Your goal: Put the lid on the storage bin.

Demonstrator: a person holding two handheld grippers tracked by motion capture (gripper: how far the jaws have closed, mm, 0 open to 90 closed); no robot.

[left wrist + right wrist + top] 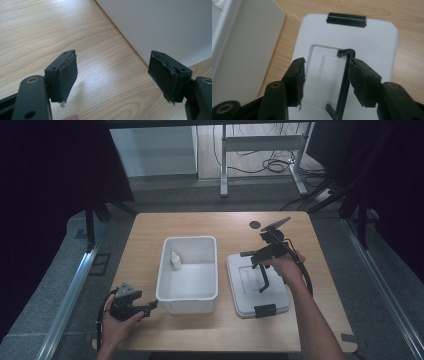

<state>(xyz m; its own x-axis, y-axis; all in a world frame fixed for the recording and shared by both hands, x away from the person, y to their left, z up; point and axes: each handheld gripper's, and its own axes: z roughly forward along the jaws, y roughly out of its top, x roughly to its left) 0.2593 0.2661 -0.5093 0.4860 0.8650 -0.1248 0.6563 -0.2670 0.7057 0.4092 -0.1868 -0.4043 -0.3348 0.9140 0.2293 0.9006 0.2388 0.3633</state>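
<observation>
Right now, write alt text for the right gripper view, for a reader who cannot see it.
The right gripper, its jaws open, hovers over a white lid lying flat on a wooden table, with the lid's raised black handle between the jaws. A black latch sits on the lid's far edge; a white bin's wall stands at left.

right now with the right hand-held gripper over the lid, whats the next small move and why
Probably close the right hand-held gripper on the lid's black handle. Its jaws are open, the raised handle stands between them beside the right jaw, and the lid lies flat next to the open bin.
</observation>
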